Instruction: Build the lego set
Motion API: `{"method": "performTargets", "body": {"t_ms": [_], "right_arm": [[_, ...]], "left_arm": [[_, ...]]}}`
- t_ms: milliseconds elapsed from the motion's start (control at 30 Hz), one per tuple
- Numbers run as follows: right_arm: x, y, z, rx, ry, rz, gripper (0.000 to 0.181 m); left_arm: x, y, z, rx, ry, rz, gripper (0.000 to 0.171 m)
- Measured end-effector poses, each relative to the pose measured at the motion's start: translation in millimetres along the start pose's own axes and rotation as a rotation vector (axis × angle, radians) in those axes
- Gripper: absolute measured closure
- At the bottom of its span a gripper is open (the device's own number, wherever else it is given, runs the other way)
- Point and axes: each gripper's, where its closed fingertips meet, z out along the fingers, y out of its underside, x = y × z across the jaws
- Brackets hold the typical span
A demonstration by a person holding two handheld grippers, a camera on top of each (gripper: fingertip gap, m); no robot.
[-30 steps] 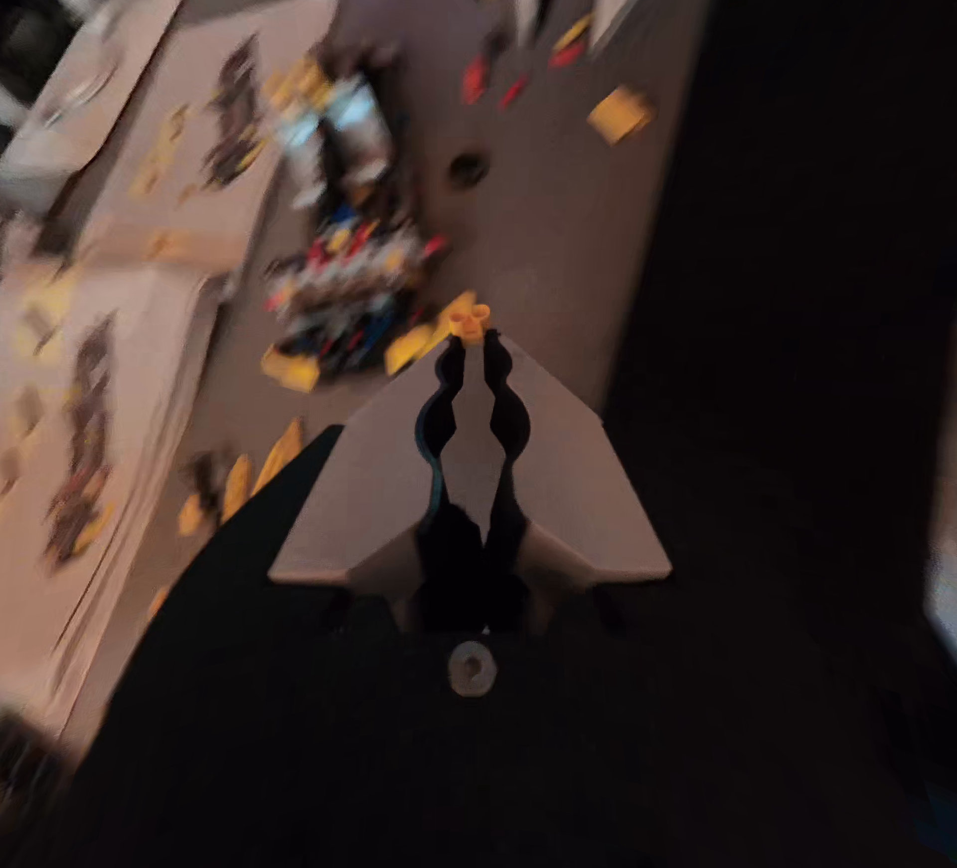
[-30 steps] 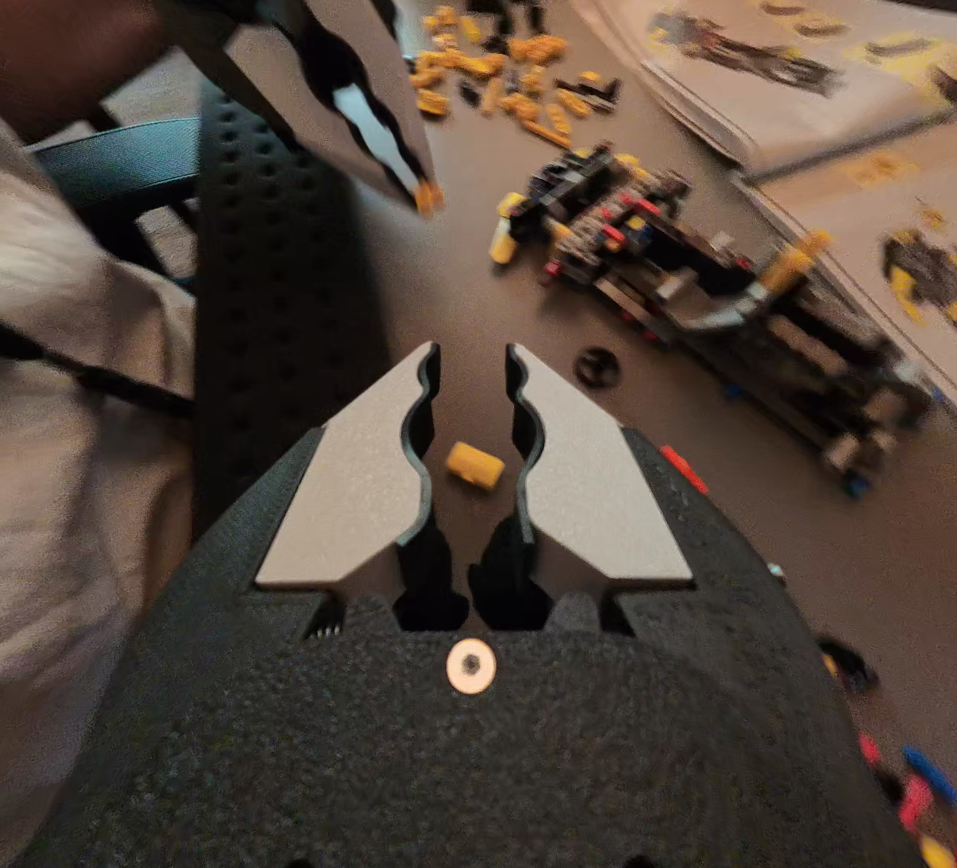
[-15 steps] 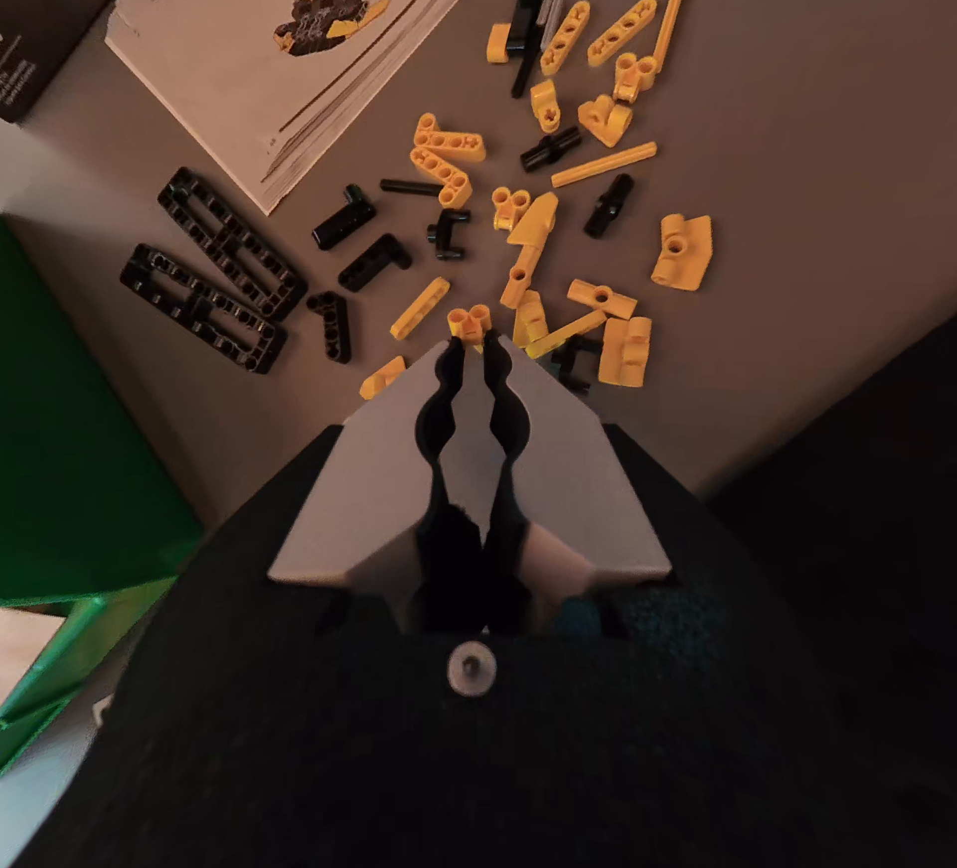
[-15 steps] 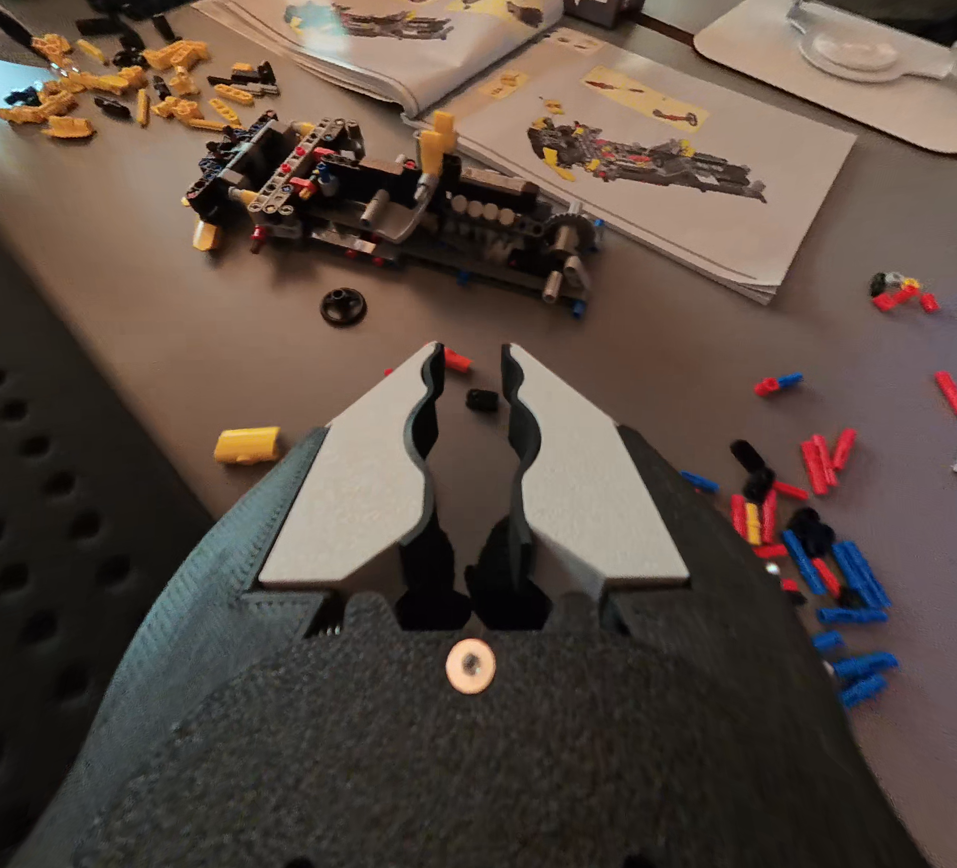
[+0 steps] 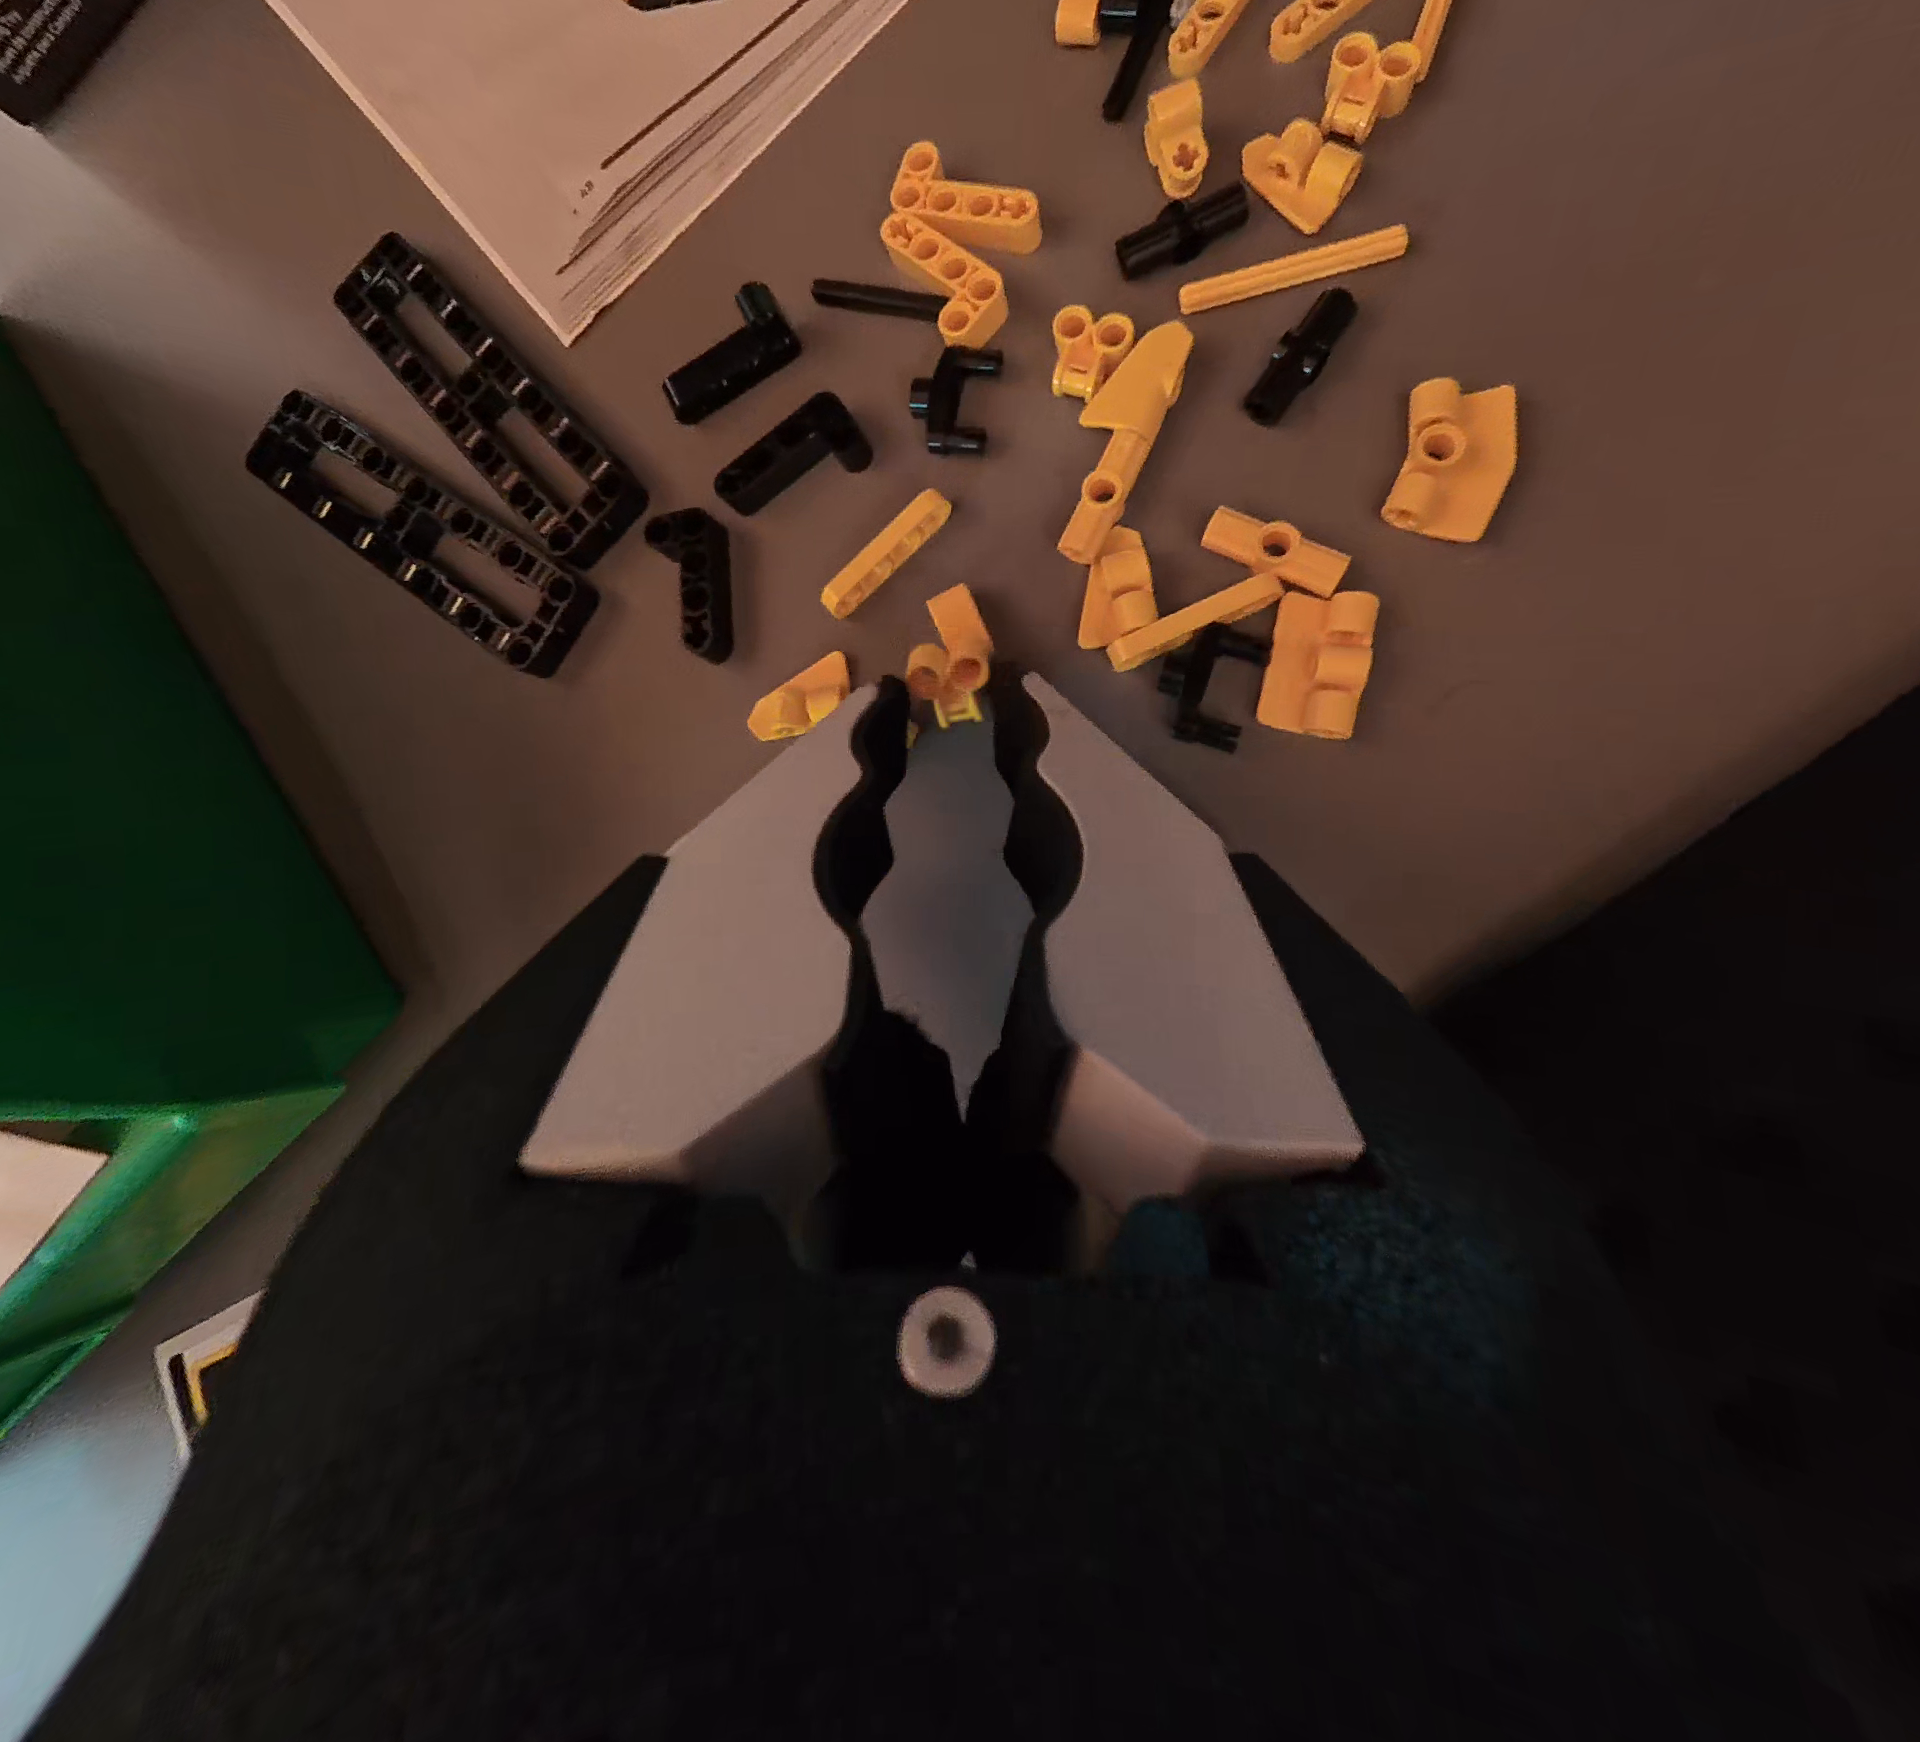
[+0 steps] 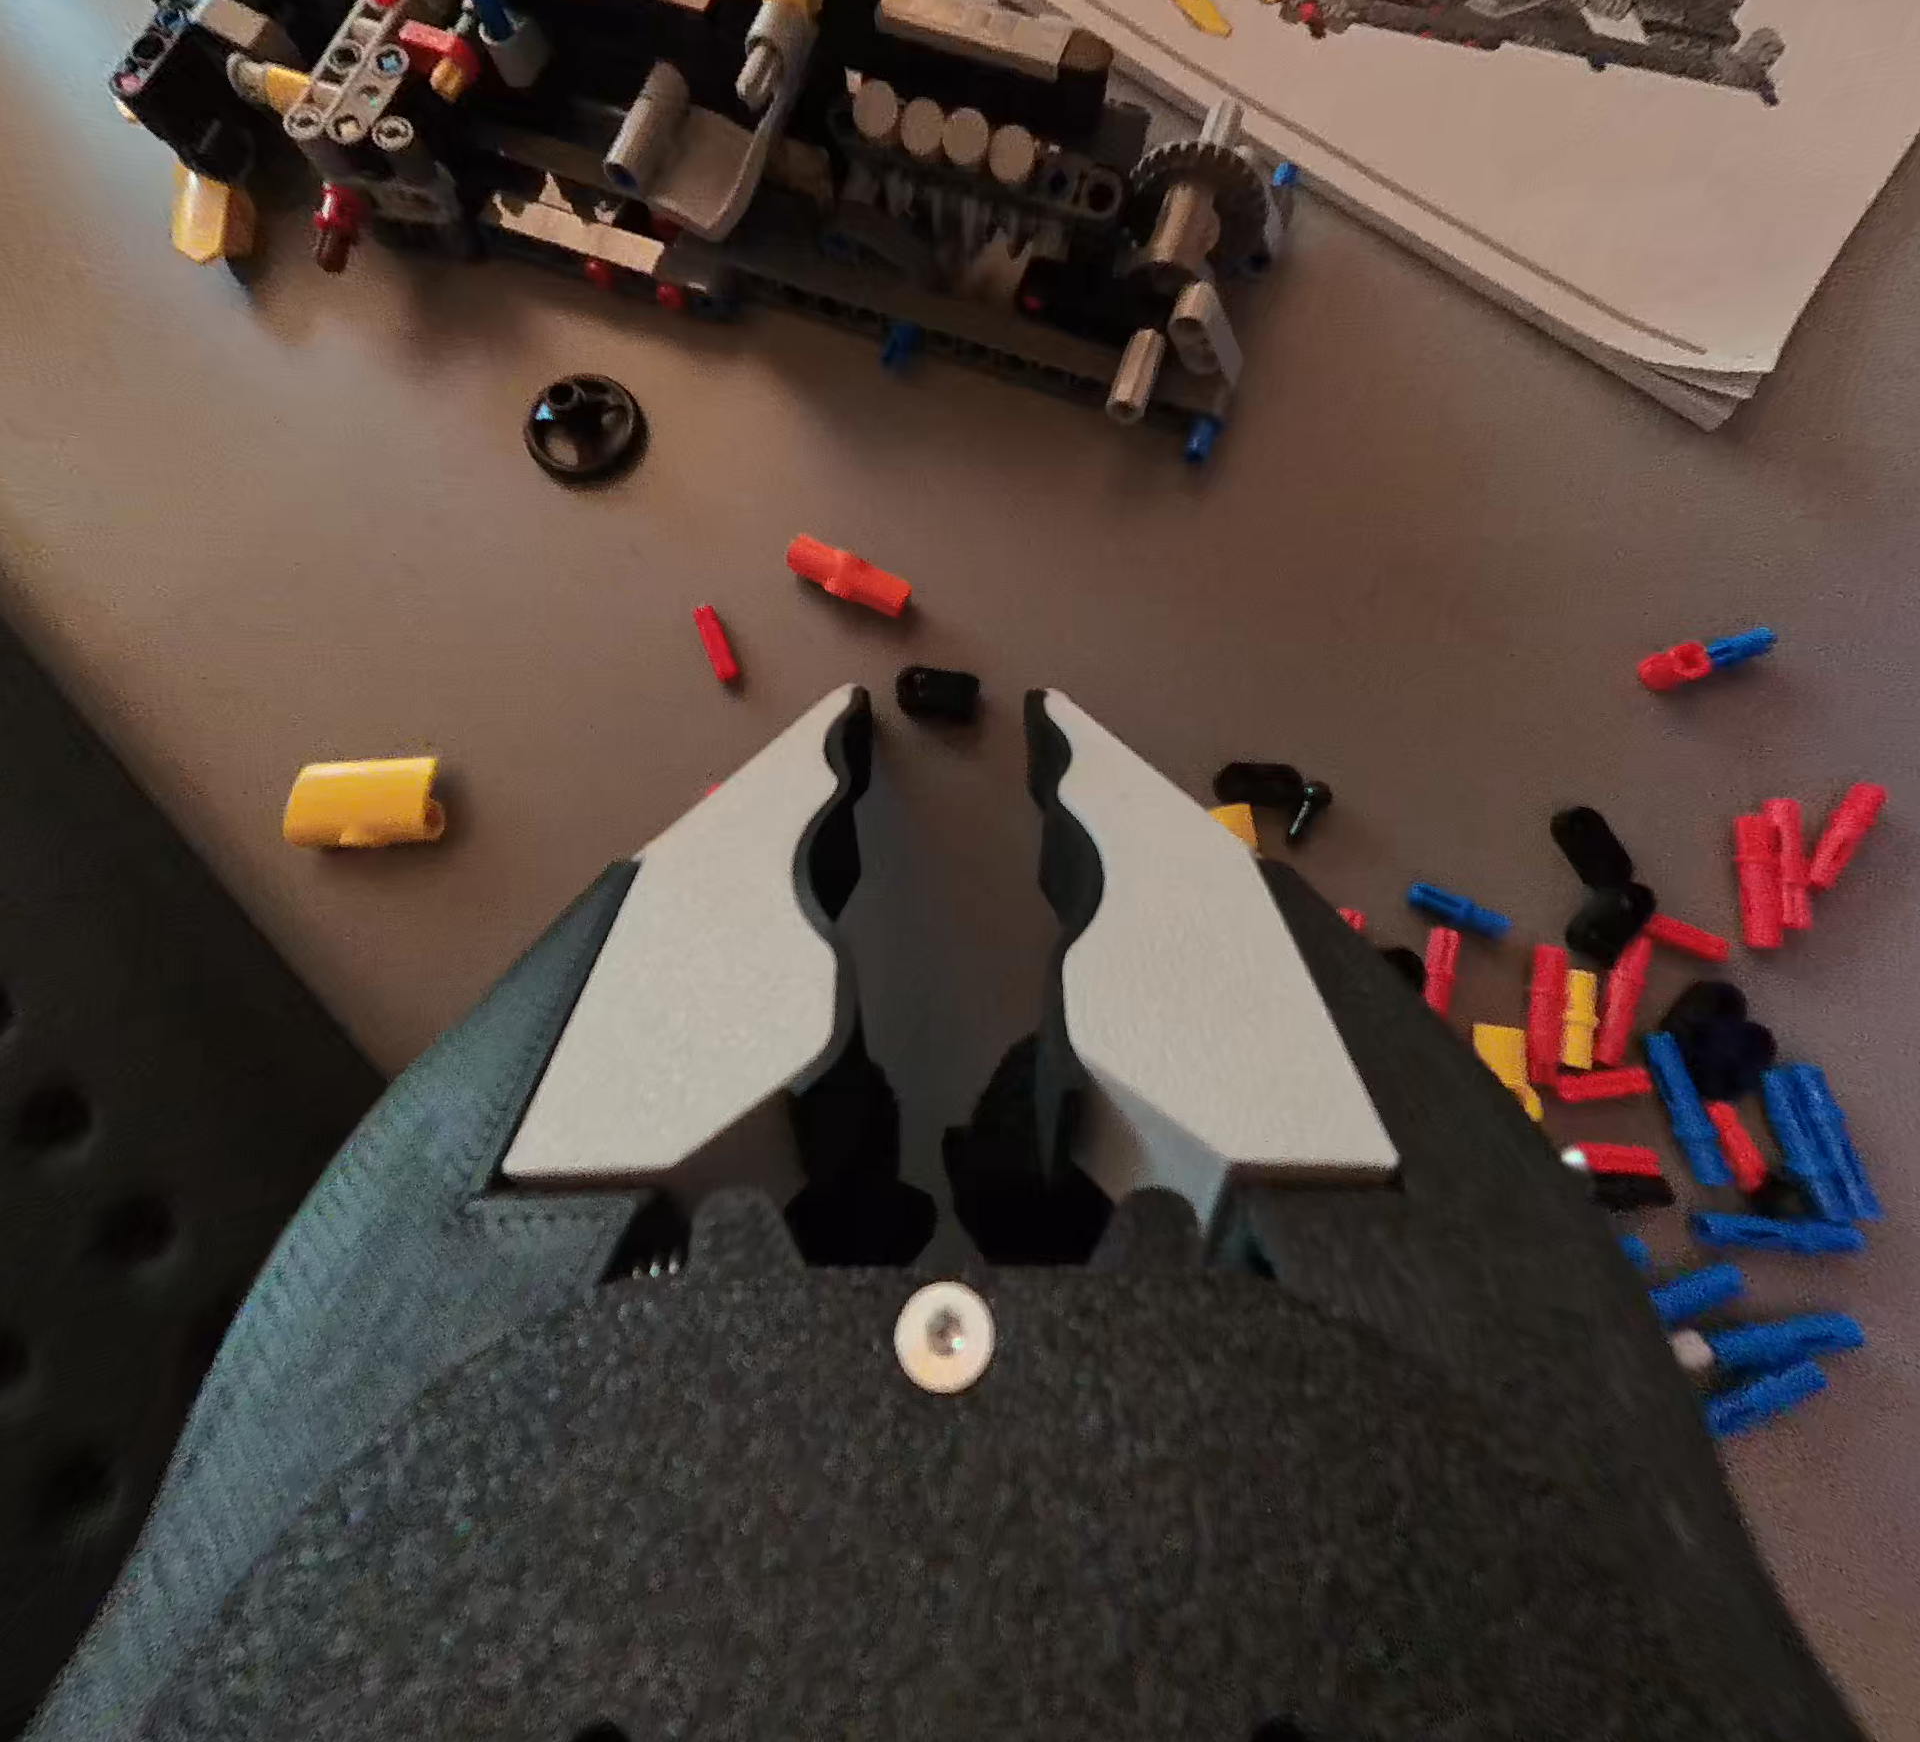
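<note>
The left tool (image 5: 948, 690) points steeply down at the grey table (image 5: 1558, 809), its tips clamped on a small yellow plastic connector with 2 round holes (image 5: 948, 672), just above scattered yellow and black pieces. The right tool (image 6: 948, 695) slants low over the table, its fingers apart and holding nothing, a short black plastic pin (image 6: 936, 693) lying just beyond the gap. The half-built black and grey lego chassis (image 6: 727, 123) stands farther off, beside the open instruction booklet (image 6: 1507, 165).
</note>
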Motion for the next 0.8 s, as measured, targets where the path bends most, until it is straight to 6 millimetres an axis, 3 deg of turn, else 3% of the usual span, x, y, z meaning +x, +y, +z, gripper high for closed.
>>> {"method": "performTargets", "body": {"t_ms": [100, 233, 400, 467, 633, 800], "right_arm": [[0.5, -0.4, 0.7, 0.005, 0.003, 0.000, 0.166], [6.3, 1.6, -4.2, 0.003, 0.052, -0.029, 0.166], [12.9, -8.3, -28.4, 0.097, 0.082, -0.018, 0.167], [0.5, -13.1, -37.8, 0.130, 0.011, -0.018, 0.167], [-63.6, -9.9, -39.2, 0.082, -0.253, -0.138, 0.167], [-76.2, -11.3, -9.2, 0.021, -0.223, -0.198, 0.167]], "left_arm": [[-1.1, 0.5, -1.9, 0.001, 0.001, -0.017, 0.154], [-2.9, -2.8, -6.3, 0.019, -0.008, -0.030, 0.150], [-6.8, -12.8, -14.1, 0.071, -0.015, -0.072, 0.148], [-8.4, -15.7, -17.1, 0.083, -0.017, -0.083, 0.147], [-10.1, -34.1, -25.8, 0.139, -0.018, -0.140, 0.145], [0.1, -89.9, -37.0, 0.276, -0.031, -0.121, 0.145]]}}
